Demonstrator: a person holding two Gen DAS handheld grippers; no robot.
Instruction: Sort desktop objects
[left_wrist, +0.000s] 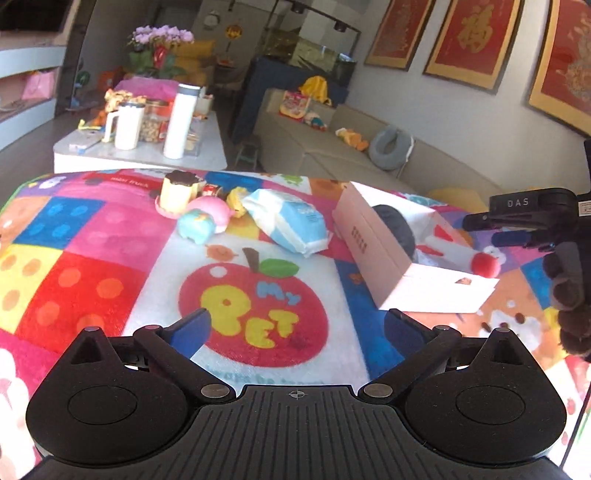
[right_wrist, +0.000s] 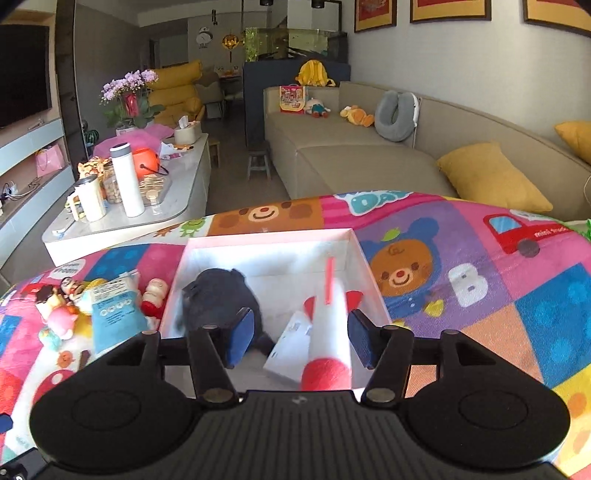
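A white open box (right_wrist: 354, 266) sits on the colourful mat; it also shows in the left wrist view (left_wrist: 373, 251). Inside lie a dark round object (right_wrist: 214, 295), a white card (right_wrist: 291, 343) and a white rocket toy with a red nose (right_wrist: 328, 332). My right gripper (right_wrist: 301, 338) is open just above the box's near edge, its pads either side of the rocket without gripping it. My left gripper (left_wrist: 295, 328) is open and empty over the apple print. A blue-white tissue pack (left_wrist: 291, 221) and small toys (left_wrist: 199, 214) lie left of the box.
The right gripper's body (left_wrist: 524, 218) and a gloved hand (left_wrist: 569, 288) show at the left view's right edge. A red ball-like toy (left_wrist: 485, 264) lies beside the box. A coffee table (right_wrist: 177, 206) with cups and a sofa (right_wrist: 351, 162) stand beyond the mat.
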